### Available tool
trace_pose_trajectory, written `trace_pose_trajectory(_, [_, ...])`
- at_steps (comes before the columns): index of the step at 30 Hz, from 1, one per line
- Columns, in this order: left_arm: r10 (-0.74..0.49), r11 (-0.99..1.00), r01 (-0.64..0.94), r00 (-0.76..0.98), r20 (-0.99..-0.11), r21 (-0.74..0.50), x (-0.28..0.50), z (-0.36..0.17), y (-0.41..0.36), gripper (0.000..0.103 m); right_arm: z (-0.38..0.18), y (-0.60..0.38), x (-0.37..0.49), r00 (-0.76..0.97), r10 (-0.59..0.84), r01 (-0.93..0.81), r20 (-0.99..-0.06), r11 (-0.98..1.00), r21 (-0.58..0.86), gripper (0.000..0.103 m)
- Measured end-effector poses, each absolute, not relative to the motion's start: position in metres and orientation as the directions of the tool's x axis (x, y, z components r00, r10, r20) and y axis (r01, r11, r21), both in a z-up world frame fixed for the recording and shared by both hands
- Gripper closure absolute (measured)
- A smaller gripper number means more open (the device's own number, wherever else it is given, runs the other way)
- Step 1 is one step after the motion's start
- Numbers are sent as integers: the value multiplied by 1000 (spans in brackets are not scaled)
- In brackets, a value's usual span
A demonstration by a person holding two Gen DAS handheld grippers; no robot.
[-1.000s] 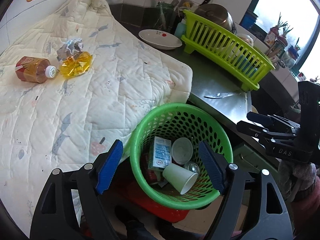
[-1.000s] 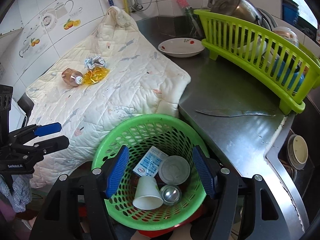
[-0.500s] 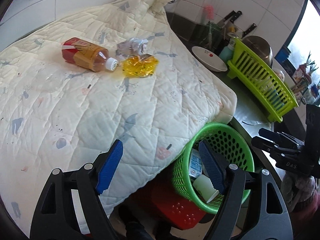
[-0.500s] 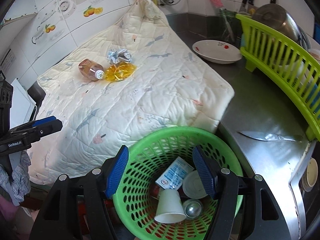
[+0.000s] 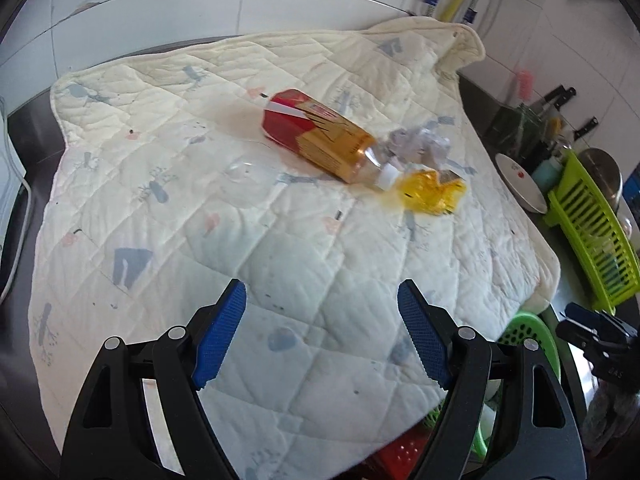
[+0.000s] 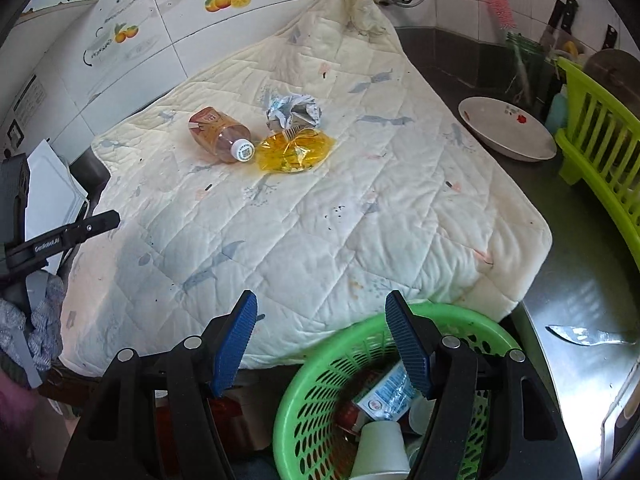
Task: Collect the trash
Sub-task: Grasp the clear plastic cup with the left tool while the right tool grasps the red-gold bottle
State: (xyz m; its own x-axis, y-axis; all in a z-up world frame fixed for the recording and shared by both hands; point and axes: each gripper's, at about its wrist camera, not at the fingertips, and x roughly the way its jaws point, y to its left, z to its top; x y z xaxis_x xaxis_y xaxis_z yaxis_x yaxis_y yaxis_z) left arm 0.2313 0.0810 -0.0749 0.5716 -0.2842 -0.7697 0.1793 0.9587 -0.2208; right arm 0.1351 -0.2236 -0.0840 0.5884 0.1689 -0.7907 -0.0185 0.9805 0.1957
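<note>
Amber bottle: a plastic bottle (image 5: 320,142) of amber drink lies on its side on the quilted mat (image 5: 248,236), red-and-gold label toward the wall, white cap (image 6: 243,149) toward the wrappers.
Yellow wrapper: a crumpled clear-yellow wrapper (image 6: 294,151) lies touching the bottle's cap end.
Silver wrapper: a scrunched silvery-white foil wrapper (image 6: 294,111) sits just behind the yellow one, beside the bottle's shoulder.
Basket: a green perforated basket (image 6: 316,400) stands at the near edge of the mat, below the steel surface (image 6: 580,280); inside lie a white paper cup (image 6: 380,450), a blue-and-white carton (image 6: 384,394) and some red packaging.
Left gripper: the left gripper (image 5: 322,336) hangs above the near part of the mat, its blue pads spread wide with nothing between them.
Right gripper: the right gripper (image 6: 322,340) hangs over the mat's near edge and the basket rim, its pads spread wide and holding nothing.
Change: half a second ago the left wrist view showed much of the basket at lower right; now only a sliver shows, and the bottle and wrappers sit larger and nearer centre. In the right wrist view the basket has slid lower in frame.
Surroundings: a white dish (image 6: 506,128), a lime dish rack (image 6: 600,148) and a knife (image 6: 588,335) lie on the surface right of the mat.
</note>
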Motion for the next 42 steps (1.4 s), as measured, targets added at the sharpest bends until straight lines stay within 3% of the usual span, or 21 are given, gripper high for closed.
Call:
trace_pose_trajectory(15, [-177, 978, 193, 577, -797, -78, 336, -106, 90, 26, -83, -194, 202, 568, 180, -36, -803, 980, 194, 38])
trace_pose_trajectory(24, [-193, 968, 244, 564, -803, -61, 368, -121, 80, 26, -79, -184, 237, 558, 174, -35, -811, 982, 187, 38])
trace_pose_trajectory(26, [-194, 966, 251, 564, -803, -57, 371, -124, 79, 27, -78, -181, 243, 557, 172, -41, -813, 983, 181, 38])
trace_pose_trajectory(30, [-200, 965, 255, 555, -807, -64, 378, -127, 80, 40, -74, -171, 255, 558, 171, -62, -812, 984, 165, 38])
trace_pose_trajectory(42, [-218, 964, 255, 611, -761, -72, 369, -110, 108, 42, -58, -125, 305, 566, 228, -179, -792, 972, 151, 35])
